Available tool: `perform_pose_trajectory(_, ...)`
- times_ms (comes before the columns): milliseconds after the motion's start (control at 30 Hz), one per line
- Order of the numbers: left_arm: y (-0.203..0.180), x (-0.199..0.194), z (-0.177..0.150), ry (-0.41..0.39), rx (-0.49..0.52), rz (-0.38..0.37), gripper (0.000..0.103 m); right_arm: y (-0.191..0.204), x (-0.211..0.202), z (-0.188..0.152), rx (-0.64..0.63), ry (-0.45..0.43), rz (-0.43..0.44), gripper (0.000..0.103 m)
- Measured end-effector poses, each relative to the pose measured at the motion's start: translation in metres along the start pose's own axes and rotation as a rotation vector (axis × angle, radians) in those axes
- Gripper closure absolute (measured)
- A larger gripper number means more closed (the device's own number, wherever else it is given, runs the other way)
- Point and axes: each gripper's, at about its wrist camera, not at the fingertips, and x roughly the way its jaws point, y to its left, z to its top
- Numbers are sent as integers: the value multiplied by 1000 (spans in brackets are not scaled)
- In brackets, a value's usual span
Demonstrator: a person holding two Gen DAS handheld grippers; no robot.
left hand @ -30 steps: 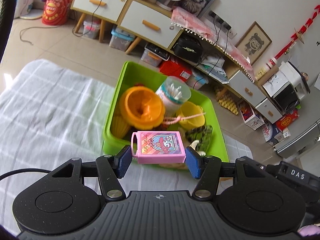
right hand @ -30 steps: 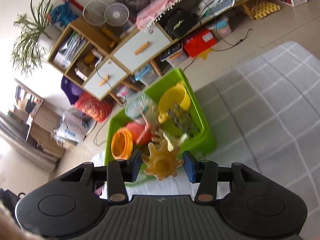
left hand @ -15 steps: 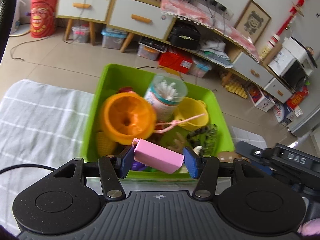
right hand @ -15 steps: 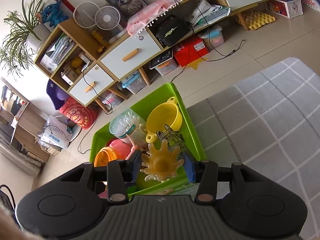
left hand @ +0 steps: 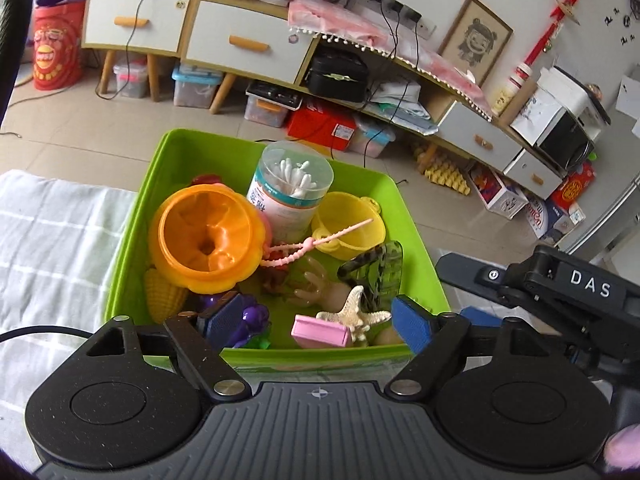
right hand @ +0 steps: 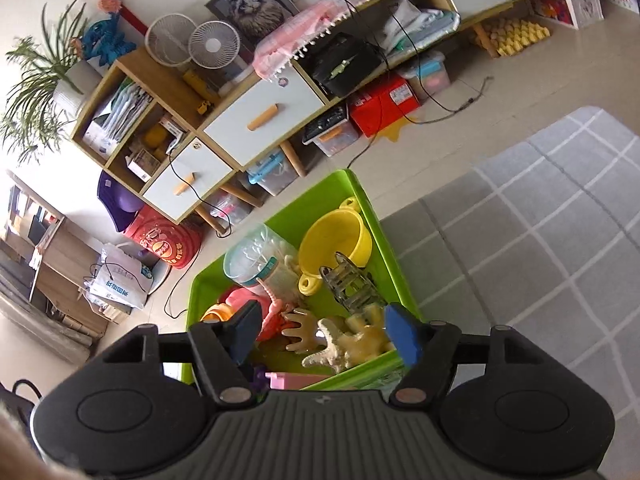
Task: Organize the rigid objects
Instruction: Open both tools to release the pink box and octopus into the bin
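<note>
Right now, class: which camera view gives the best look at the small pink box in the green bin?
The left wrist view: the pink box lies unobstructed inside the green bin, beside the starfish. The right wrist view shows only a strip above the gripper body.

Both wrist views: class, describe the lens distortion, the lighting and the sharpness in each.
Left wrist view: fisheye bends the cabinet line, corners go dark; even daylight, the green bin and pink box are sharp. Right wrist view: the scene tilts and the rug grid curves; the wall at upper left is washed out, the starfish stays sharp.
</note>
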Motion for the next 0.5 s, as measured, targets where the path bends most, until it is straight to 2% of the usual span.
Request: perform_pose_trajectory(500,5,-26,-20,16,-1,16,15,7,-20,-17,-49,29,-26,49)
